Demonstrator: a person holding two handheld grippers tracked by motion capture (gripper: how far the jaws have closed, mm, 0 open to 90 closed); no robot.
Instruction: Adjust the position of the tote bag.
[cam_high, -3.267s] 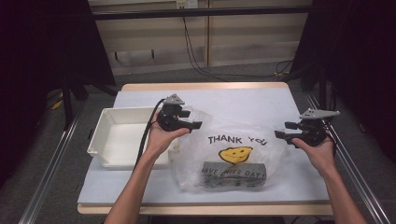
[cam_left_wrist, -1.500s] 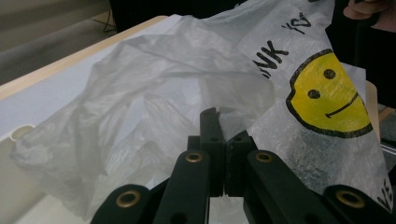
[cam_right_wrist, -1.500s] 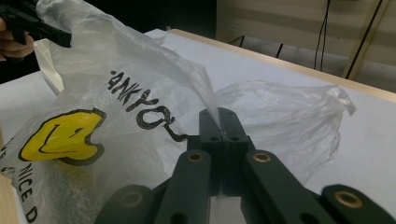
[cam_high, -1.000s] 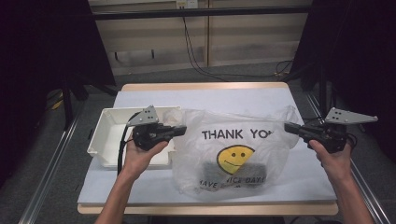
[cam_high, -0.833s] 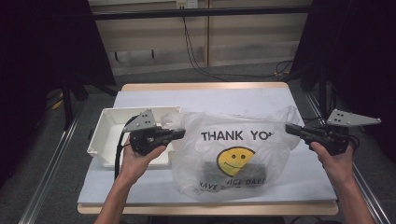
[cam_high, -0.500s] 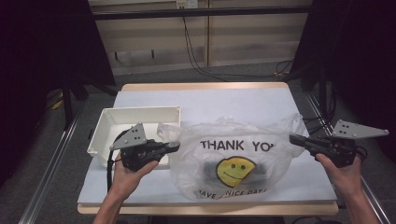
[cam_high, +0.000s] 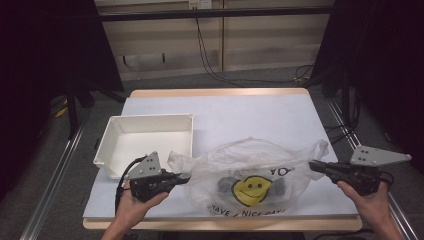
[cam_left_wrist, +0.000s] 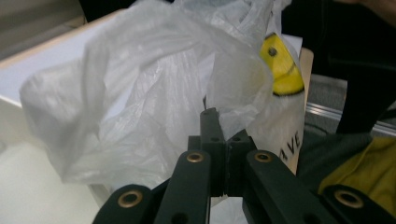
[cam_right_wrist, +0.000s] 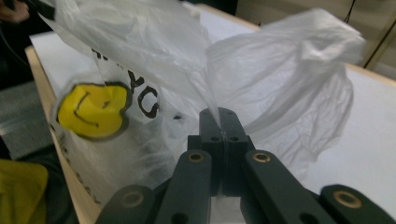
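A person is holding a plastic bag (cam_high: 250, 175) stretched between two grippers at the table's near edge. The left gripper (cam_high: 181, 178) and right gripper (cam_high: 314, 165), jaws pressed together, are each pinching a handle. Compared with a second ago, the bag is sinking lower and nearer, seemingly being set down. Readable print: a smiley face (cam_high: 250, 189), "NICE DAY". Beyond it is sitting a white tray (cam_high: 107, 145).

- You have one thin, translucent white plastic bag (cam_high: 250, 170) printed with a single yellow smiley face (cam_high: 250, 189).
- You have one grey bundle (cam_high: 272, 186) lying inside that bag.
- You have one empty rectangular white plastic tray (cam_high: 145, 137).
- You hold two black two-jaw grippers: left gripper (cam_high: 182, 177), right gripper (cam_high: 315, 166).
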